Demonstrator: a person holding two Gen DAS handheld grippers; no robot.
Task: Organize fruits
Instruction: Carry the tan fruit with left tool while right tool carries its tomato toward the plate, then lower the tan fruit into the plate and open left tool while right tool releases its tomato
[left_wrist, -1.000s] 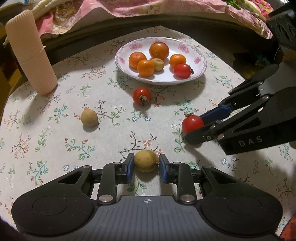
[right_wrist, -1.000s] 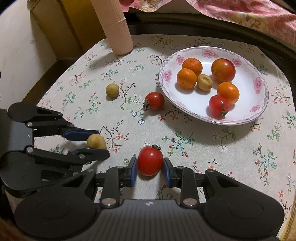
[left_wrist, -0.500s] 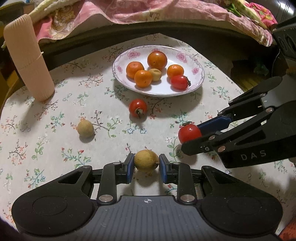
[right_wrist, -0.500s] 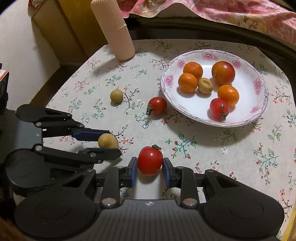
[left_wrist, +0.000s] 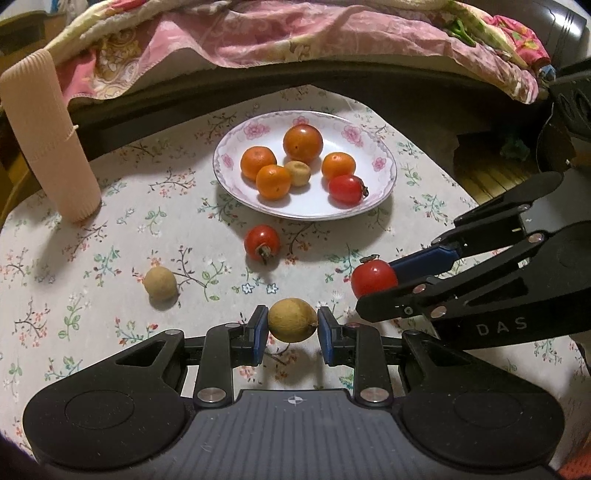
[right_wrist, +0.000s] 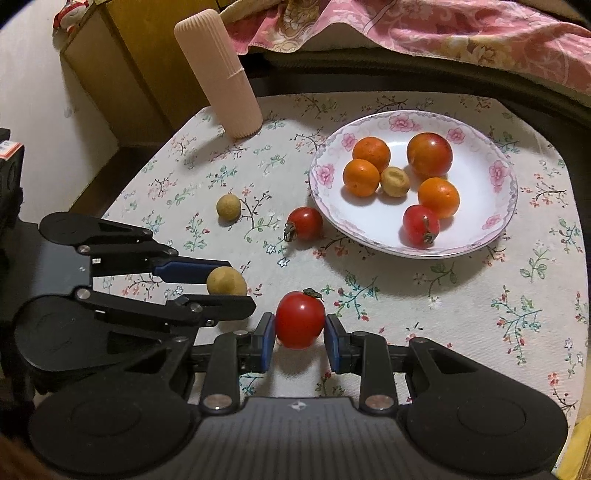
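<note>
L gripper (left_wrist: 292, 329) holds longan (left_wrist: 291, 319), R gripper (right_wrist: 300, 333) tomato (right_wrist: 300, 319).

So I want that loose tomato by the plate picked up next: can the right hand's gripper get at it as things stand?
Probably not yet: the right gripper is shut on another tomato. The path to the loose tomato looks clear.

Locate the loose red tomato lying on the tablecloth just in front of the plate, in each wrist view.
Left wrist: loose tomato centre, below the plate rim.
Right wrist: loose tomato centre, touching or nearly touching the plate's left edge.
Shared landmark: ribbed beige cylinder, upper left in both.
</note>
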